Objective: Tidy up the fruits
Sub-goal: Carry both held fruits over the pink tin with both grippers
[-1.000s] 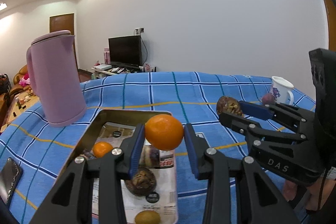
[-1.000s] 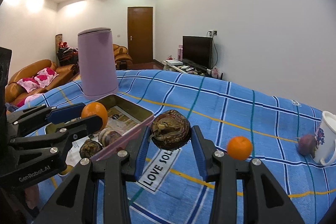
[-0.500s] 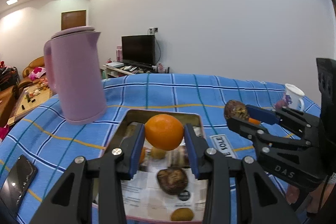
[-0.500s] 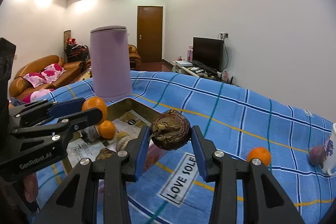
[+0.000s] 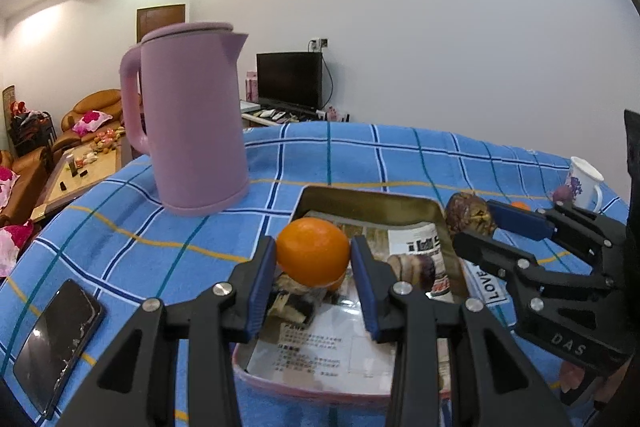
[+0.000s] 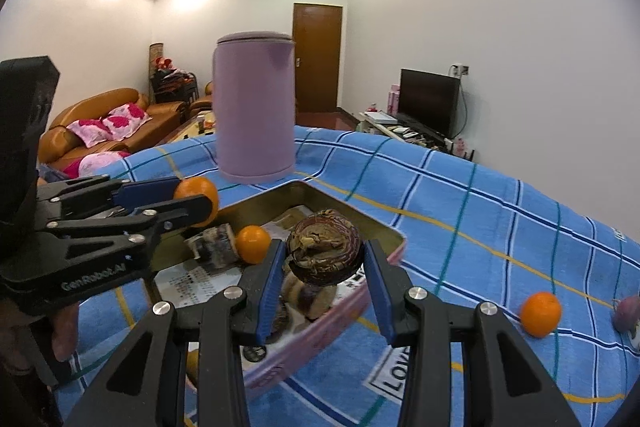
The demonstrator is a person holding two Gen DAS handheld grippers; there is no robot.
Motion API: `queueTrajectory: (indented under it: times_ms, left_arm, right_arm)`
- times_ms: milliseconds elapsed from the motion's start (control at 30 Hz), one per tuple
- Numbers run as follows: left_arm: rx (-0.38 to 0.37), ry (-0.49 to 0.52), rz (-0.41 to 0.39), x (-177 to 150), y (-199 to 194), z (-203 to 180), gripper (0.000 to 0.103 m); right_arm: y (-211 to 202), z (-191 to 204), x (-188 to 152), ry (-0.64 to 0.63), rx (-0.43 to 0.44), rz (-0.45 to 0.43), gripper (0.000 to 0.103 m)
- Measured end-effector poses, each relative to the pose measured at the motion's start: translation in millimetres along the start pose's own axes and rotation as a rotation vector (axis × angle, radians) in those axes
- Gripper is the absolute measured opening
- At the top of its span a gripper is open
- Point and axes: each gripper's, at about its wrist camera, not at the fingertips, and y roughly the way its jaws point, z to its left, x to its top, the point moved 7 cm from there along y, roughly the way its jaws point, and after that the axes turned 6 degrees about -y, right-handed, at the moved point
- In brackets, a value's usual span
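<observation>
Left tool (image 5: pixel 313 259) grips an orange (image 5: pixel 312 251); right tool (image 6: pixel 325 261) grips a brown fruit (image 6: pixel 325 251). Lower both inside the tray (image 5: pixel 372 197) rim, then release onto bare paper.

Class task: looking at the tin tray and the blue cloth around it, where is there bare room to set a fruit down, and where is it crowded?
Free: the paper-lined near end of the tray, on the claws' side of the fruit. Also the cloth between the tray and the loose orange, and between the kettle and the phone. Crowded: the tray's middle, where an orange and dark fruits cluster.
</observation>
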Motion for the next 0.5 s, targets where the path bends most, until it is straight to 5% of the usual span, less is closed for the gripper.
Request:
queueTrajectory:
  times_ms: [500]
  left_arm:
    - [0.013,-0.004,0.041,-10,10,9,0.04]
  right_arm:
    - [11,31,-9,-0.082,0.054,0.055,0.042]
